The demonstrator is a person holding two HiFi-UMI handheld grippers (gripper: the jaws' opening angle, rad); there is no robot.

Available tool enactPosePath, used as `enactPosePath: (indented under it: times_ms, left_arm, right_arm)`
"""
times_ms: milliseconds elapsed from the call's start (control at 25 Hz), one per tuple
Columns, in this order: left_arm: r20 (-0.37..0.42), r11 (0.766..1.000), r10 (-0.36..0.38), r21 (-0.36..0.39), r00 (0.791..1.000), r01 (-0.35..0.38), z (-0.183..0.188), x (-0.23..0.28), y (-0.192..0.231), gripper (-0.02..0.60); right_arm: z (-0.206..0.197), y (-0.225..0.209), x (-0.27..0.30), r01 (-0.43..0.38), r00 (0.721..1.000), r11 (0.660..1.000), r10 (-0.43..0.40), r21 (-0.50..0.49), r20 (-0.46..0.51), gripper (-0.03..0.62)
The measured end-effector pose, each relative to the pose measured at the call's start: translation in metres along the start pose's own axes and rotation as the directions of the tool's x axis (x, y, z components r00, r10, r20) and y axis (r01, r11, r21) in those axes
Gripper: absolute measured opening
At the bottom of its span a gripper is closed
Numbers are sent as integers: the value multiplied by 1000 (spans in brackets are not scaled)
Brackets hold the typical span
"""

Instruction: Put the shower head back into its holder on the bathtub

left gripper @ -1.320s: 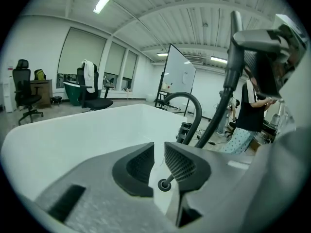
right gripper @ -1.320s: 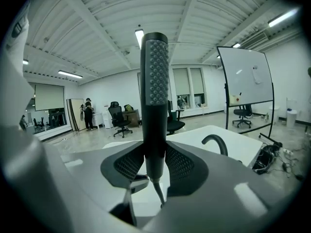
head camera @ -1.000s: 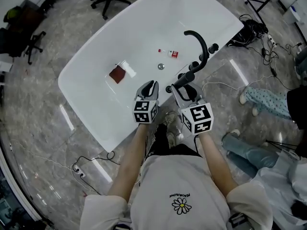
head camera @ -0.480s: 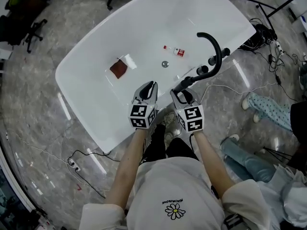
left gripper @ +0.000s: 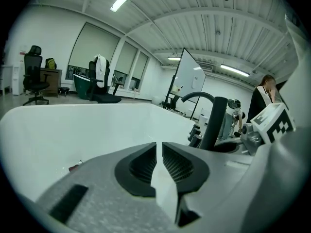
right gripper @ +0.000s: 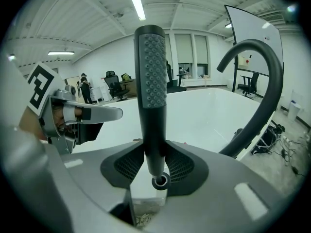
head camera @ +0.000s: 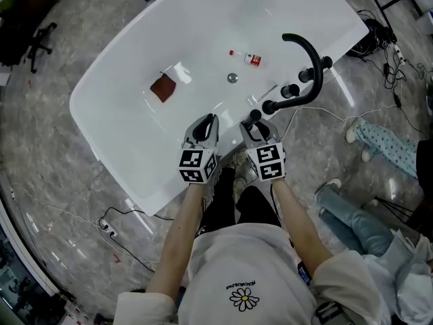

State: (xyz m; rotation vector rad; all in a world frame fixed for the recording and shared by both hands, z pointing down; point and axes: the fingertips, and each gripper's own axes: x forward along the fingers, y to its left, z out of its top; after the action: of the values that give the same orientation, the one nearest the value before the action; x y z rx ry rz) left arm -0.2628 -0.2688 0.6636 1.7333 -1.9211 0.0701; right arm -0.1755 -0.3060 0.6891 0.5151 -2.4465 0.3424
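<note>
- A white bathtub (head camera: 122, 134) stands on a grey marble floor (head camera: 47, 161) in a bright open office. One office chair (head camera: 37, 36) is off the bathtub's left end, and cables (head camera: 385, 53) lie off its right end.
- On the bathtub's rim is one black curved spout (head camera: 308, 46) with black knobs (head camera: 294, 90) at its foot, too small to count surely.
- Inside the bathtub are one round drain (head camera: 232, 78), one small bottle (head camera: 252, 59) with a red label, and one brown square piece (head camera: 162, 87).
- Two grippers hang over the bathtub's near rim.
- The right gripper (head camera: 256, 122) clamps its fingers on the handle of the one black shower head (right gripper: 151, 81), which is upright just beside the knobs.
- The left gripper (head camera: 208, 122) has its fingers closing to a narrow gap, with nothing between them.
- A second person's legs (head camera: 379, 144) rest on the floor off the bathtub's right end.
</note>
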Motion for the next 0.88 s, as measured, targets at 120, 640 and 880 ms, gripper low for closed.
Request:
enactPosePath:
  times_ms: [120,640,880]
  left_arm:
    - [-8,1000,-10,-4,1000,10,-3,6,-1,37]
    - [-11,1000,-13,-27,1000,12,-7,10,5,35]
    - [7,1000,-24,-20,1000,25,2,5,-2,35]
  right_arm:
    - [-13,-2,7,6,999,1000,-6,-5,-32,141]
    - [-62,-5,21,28,989,998,-35,-52,-144,138]
    - [-57,-7,20,35,991,998,-28,55,-129,156]
